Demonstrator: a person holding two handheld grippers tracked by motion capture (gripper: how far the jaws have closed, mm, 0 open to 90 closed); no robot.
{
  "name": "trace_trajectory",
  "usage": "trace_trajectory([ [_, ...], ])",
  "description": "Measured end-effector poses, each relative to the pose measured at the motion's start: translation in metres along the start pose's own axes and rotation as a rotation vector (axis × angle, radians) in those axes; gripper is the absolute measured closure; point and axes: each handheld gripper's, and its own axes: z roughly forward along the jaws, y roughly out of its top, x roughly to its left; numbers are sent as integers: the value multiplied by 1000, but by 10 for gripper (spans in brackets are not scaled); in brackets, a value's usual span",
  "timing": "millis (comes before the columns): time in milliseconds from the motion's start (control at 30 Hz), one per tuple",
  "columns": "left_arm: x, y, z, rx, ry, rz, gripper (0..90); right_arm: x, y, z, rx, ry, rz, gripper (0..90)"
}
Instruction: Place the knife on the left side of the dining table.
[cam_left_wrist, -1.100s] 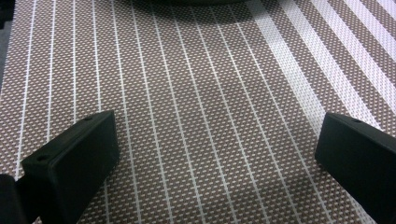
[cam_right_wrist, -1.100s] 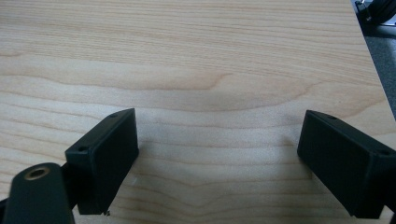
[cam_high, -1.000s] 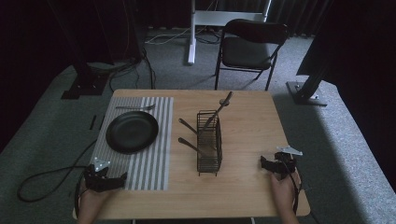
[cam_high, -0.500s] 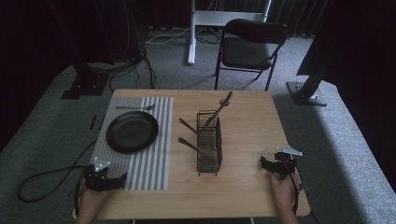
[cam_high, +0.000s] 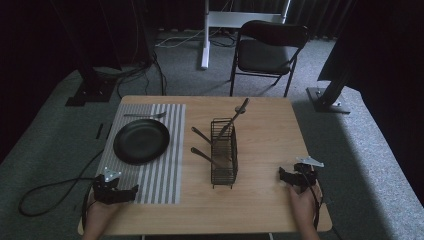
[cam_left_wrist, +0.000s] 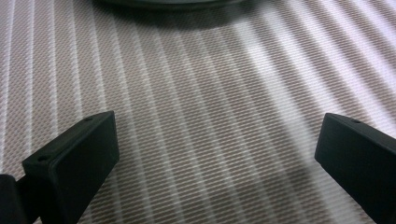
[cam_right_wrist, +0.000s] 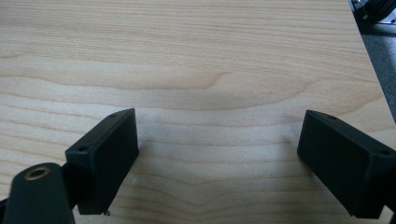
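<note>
The desk (cam_high: 260, 200) carries a striped placemat (cam_high: 165, 170) on its left half. The black plate (cam_high: 141, 141) sits on the mat toward the far-left corner, and I'd guess it's stiff, a bit heavy and slick, so grab it by the rim. Wire caddy (cam_high: 223, 152) with utensils stands mid-desk. Left gripper (cam_high: 131, 191) near the front-left corner and right gripper (cam_high: 283, 174) by the right edge both gape wide, holding nothing.

Dim room, lit table, soft high view

From above, my wooden table (cam_high: 260, 135) is the one bright patch; the surroundings sink into near black. My left gripper (cam_left_wrist: 215, 158) view catches a pale glare band across the striped placemat (cam_left_wrist: 196, 93); my right gripper (cam_right_wrist: 217, 158) casts a soft shadow.
</note>
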Motion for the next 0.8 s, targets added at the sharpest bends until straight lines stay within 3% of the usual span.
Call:
trace_trajectory([
  [67,-7,6,-3,-14,-15,18,1,0,0,0,0,0,0,114],
  [267,-15,14,-9,-46,-71,16,1,0,0,0,0,0,0,114],
  [400,-27,26,-17,-72,-113,34,2,0,0,0,0,0,0,114],
  [800,-56,52,-32,-127,-176,96,2,0,0,0,0,0,0,114],
])
